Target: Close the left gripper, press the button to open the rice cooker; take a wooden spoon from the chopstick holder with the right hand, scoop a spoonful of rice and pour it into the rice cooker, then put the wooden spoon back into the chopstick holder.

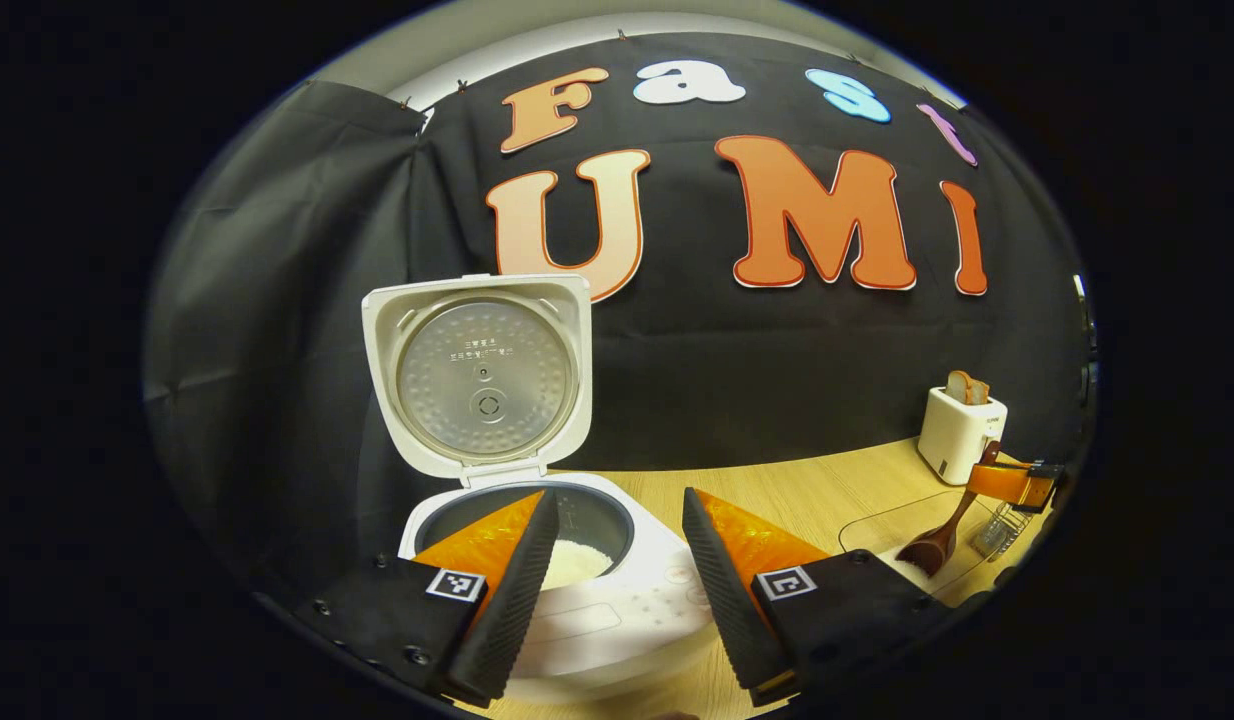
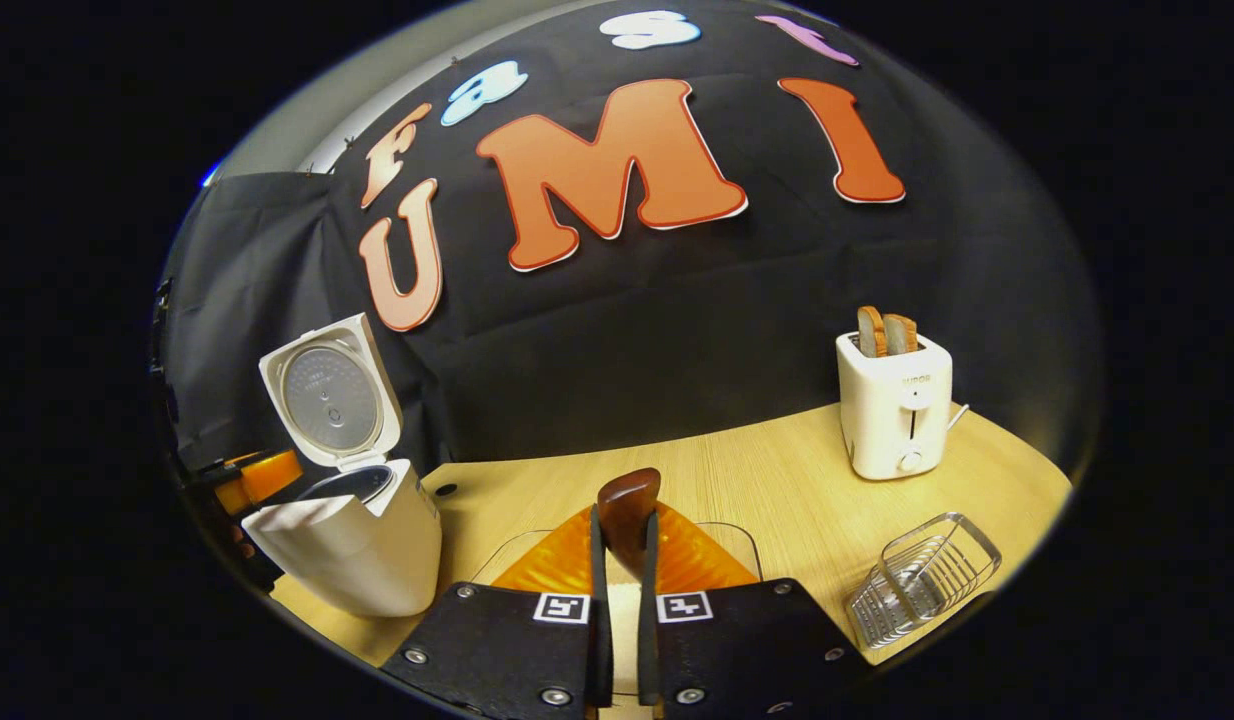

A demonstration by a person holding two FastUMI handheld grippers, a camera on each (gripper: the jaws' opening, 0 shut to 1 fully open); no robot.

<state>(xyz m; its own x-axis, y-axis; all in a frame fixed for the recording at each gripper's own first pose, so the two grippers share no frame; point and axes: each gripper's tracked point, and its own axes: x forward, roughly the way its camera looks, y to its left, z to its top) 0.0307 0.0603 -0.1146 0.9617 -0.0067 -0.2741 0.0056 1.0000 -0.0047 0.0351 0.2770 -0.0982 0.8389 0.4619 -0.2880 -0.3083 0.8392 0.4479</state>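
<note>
The white rice cooker point(image 1: 617, 610) stands open, its lid point(image 1: 482, 375) upright and a heap of white rice point(image 1: 575, 563) in the pot. My left gripper point(image 1: 620, 497) is open, with a finger on either side of the cooker's front and nothing between them. In the right gripper view, my right gripper point(image 2: 625, 515) is shut on the handle of the wooden spoon point(image 2: 628, 505). In the left gripper view the spoon point(image 1: 949, 528) hangs bowl-down from the right gripper point(image 1: 1017, 480), over a clear container point(image 1: 862, 525). The wire chopstick holder point(image 2: 922, 575) lies to the right.
A white toaster point(image 2: 897, 415) holding bread slices stands at the back right of the wooden table point(image 2: 777, 480). The open cooker point(image 2: 352, 545) is to the left of the right gripper, with the left gripper point(image 2: 262, 475) beside it. The clear container's rim point(image 2: 745, 535) lies under the spoon.
</note>
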